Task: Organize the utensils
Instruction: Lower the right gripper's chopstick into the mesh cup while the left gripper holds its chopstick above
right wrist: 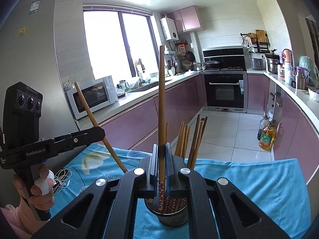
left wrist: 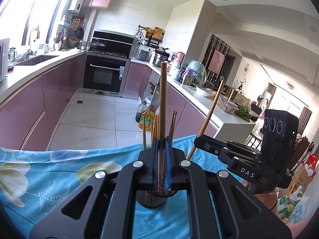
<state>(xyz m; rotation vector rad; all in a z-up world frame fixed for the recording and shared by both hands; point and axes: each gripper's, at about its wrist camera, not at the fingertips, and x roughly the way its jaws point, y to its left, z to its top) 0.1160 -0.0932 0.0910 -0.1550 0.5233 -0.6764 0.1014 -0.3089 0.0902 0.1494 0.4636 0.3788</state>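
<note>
In the left wrist view my left gripper [left wrist: 162,142] is shut on an upright brown chopstick [left wrist: 162,103], whose patterned lower end dips into a black mesh cup [left wrist: 151,201] just below. Several more chopsticks [left wrist: 155,127] stand in that cup. To the right, my right gripper [left wrist: 200,138] pinches a second, slanting chopstick [left wrist: 212,113]. In the right wrist view my right gripper [right wrist: 161,150] is shut on its chopstick [right wrist: 161,99], the flowered tip inside the mesh cup [right wrist: 173,219] among several chopsticks [right wrist: 191,139]. My left gripper [right wrist: 100,132] at the left holds the tilted chopstick [right wrist: 93,117].
A blue floral cloth [right wrist: 249,189] covers the table under the cup. White earphones on a phone [right wrist: 61,177] lie at its left edge, near the person's hand [right wrist: 39,191]. Beyond are tiled floor, oil bottles [right wrist: 267,137], pink cabinets, a microwave [right wrist: 91,97] and an oven.
</note>
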